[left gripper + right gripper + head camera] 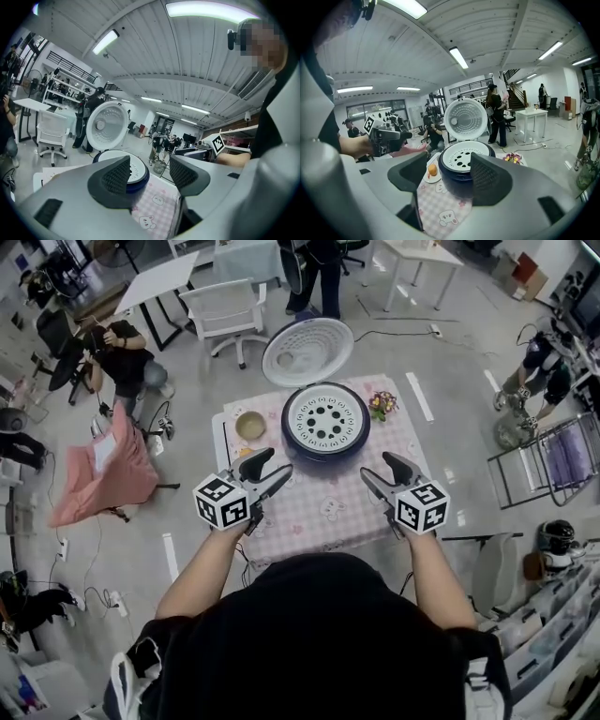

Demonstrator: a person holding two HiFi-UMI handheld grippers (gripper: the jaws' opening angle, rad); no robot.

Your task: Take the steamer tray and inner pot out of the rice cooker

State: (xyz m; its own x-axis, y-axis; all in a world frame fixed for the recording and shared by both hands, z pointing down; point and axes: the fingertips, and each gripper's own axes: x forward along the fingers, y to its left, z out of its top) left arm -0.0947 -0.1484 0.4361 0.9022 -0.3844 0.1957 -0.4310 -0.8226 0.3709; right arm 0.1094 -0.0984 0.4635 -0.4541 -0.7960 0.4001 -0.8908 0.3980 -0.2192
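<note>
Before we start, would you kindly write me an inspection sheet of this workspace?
Surface: pink checked tablecloth over a small table, lying flat.
Job's things: dark blue round rice cooker, its white lid tipped open behind; white perforated steamer tray sits in its mouth; inner pot hidden beneath the tray.
Clutter: small round dish with something orange, left of the cooker; small flower bunch on its right.
Grippers: left gripper and right gripper both open, empty, over the near cloth, apart from the cooker.
Cables: black floor cable behind the table, running to a white power strip.
Surroundings: several people, white swivel chair, draped pink cloth at left.
</note>
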